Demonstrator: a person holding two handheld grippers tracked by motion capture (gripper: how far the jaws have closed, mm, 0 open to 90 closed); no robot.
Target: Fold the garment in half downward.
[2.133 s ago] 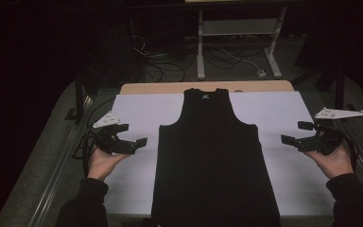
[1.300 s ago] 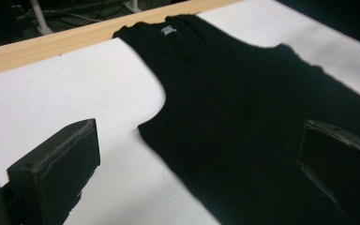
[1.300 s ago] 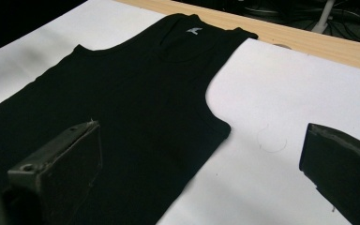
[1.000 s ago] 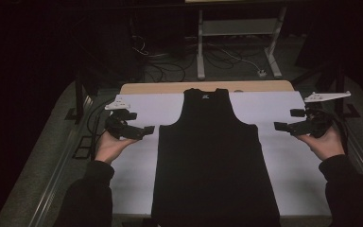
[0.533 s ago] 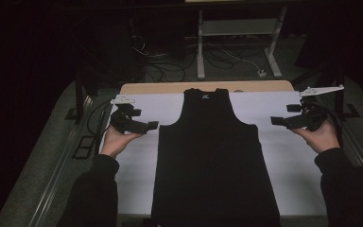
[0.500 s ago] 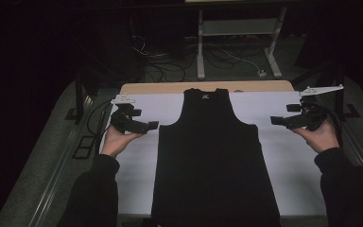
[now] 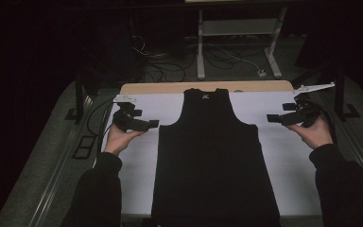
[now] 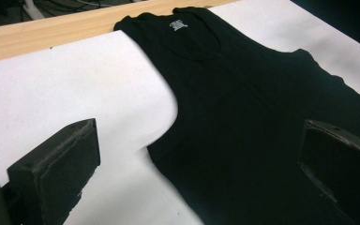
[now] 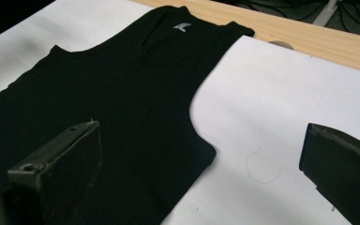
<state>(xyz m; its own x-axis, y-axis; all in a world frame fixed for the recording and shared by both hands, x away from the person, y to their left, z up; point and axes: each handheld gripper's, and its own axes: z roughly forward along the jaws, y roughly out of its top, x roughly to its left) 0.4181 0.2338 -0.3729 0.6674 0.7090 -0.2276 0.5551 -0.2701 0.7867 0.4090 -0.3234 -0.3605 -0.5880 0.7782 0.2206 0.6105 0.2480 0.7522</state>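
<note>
**Both grippers flanking tank top, jaws wide**

Left gripper (image 7: 144, 125) is hovering just beside the black tank top (image 7: 212, 161) at its left armhole, jaws spread wide w/ nothing between them. Right gripper (image 7: 278, 118) is sitting near the opposite armhole, also wide and empty, but w/ a visible strip of white sheet (image 7: 274, 156) separating it from the fabric edge, so left is the nearer one. Top is lying flat, centred on the sheet, long axis running away from the person, neck at the far wooden table edge (image 7: 160, 88), hem toward the person. Each gripper is pointing inward at the garment: in the left gripper view the armhole curve (image 8: 168, 117) is lying between the jaws; in the right gripper view the underarm corner (image 9: 206, 154) is doing likewise. Prob. next move is an inward reach to the shoulder/armhole edges.
</note>
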